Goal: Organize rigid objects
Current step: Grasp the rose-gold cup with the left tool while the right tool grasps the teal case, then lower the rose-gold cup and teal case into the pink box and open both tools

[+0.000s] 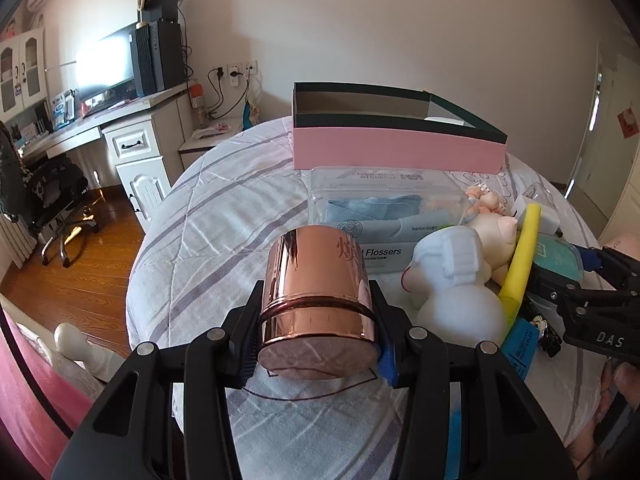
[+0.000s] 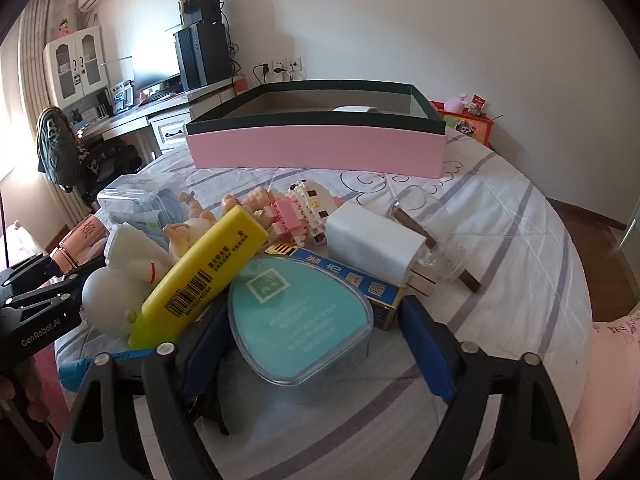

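Observation:
A shiny copper tin lies on its side on the striped bedsheet. My left gripper is shut on it, one pad against each side of its lidded end. In the right wrist view a teal-lidded clear case sits between the fingers of my right gripper, which stands open with a gap on the right side. A yellow highlighter leans over a white figurine just left of the case. The pink box with a dark rim stands open at the far side.
A clear flosser box, block figures, a white charger, a glass bottle and a blue carton crowd the bed's middle. A desk and an office chair stand off the left edge.

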A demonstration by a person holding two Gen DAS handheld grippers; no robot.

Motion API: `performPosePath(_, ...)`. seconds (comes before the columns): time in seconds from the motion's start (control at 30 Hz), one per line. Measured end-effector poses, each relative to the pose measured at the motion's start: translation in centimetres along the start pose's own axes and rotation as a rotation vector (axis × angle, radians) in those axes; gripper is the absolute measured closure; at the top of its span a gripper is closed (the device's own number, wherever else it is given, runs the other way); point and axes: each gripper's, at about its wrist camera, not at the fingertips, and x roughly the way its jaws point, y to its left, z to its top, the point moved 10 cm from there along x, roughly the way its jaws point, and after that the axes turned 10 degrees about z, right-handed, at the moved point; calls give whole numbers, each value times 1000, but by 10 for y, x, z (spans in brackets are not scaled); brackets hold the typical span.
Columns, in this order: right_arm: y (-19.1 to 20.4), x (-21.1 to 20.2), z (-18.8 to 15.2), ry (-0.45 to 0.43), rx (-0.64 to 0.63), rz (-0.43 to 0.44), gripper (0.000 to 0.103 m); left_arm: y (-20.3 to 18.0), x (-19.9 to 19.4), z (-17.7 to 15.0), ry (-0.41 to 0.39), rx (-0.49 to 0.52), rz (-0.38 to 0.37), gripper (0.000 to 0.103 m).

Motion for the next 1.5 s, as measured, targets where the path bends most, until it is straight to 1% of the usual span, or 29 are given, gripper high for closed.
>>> performPosePath(0.07,1,-1,-1,-5,-12,-2,36,-1,-5,3,-11,-5,-4,56)
performPosePath(0.1,1,-4,0,-15,-14,5,41,-3,-7,4,-15,-2,-7,56)
performPosePath(0.13,0,-5,-1,-18,-13,9,42,-4,-10,6,-20,0,-6,56)
performPosePath(0.33,-7,-22,0,-50,-3,-1,42,-15,-23,17,-47,9,-14,56)
performPosePath(0.47,-8,-37,13,-94,-14,-3,42,-26,-31,29,-67,21,-27,56)
performPosePath(0.63,-3,-51,34,-142,-38,-8,42,-40,-43,53,-108,38,-32,56)
performPosePath(0.77,-1,-60,59,-188,-62,-3,42,-53,-46,80,-134,64,-57,56)
performPosePath(0.9,1,-63,95,-226,-107,-4,42,-68,-43,118,-156,90,-116,56)
performPosePath(0.97,2,-61,114,-239,-129,-3,42,-73,-37,140,-173,119,-102,56)
performPosePath(1.0,1,-58,124,-241,-138,3,42,-75,-33,152,-185,135,-92,56)
performPosePath(1.07,-1,-49,145,-238,-155,8,42,-82,-20,175,-187,149,-99,56)
performPosePath(1.13,-4,-34,165,-223,-175,5,42,-89,0,194,-158,154,-123,56)
performPosePath(1.2,-9,-13,184,-194,-159,40,42,-89,26,209,-120,155,-115,56)
performPosePath(1.23,-14,0,192,-170,-153,38,42,-90,40,215,-93,152,-122,56)
performPosePath(1.33,-27,43,211,-104,-139,51,42,-87,87,225,-16,151,-114,56)
performPosePath(1.4,-33,69,216,-60,-126,60,42,-84,118,227,40,150,-100,56)
performPosePath(1.43,-37,86,218,-20,-122,59,42,-84,132,226,70,143,-102,56)
performPosePath(1.5,-44,111,218,23,-112,55,42,-82,155,224,117,130,-111,56)
